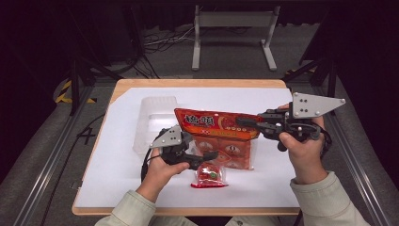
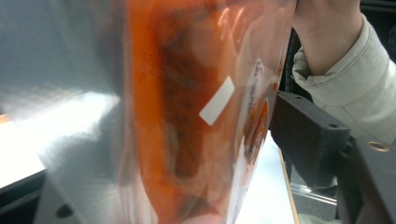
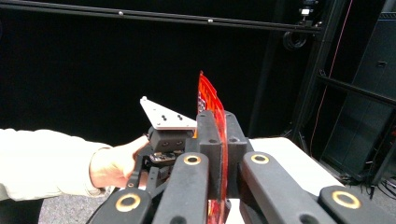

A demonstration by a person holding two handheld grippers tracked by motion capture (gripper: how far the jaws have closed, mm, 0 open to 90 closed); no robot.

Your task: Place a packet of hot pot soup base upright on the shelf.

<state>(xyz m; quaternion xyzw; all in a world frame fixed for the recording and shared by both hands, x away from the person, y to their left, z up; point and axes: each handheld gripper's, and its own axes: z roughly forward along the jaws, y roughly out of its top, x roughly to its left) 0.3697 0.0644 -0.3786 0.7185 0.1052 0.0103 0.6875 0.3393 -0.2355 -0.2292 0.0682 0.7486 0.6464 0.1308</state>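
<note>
Snack bag half emptied — one pack out

Snack bag (image 1: 217, 134) hangs above the white surface (image 1: 117, 174), right gripper (image 1: 244, 122) clamped on its top edge. Left gripper (image 1: 207, 156) straddles its lower part, jaws half open. One small pack (image 1: 209, 175) lies below — others remain inside.

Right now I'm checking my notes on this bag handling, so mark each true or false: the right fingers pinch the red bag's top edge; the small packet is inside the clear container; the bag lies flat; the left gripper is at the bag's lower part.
1. Right gripper pinches the red bag: true.
2. Small packet in the clear container: false, it lies on the white table.
3. Bag flat: false, held up.
4. Left gripper at the lower part: true.
</note>
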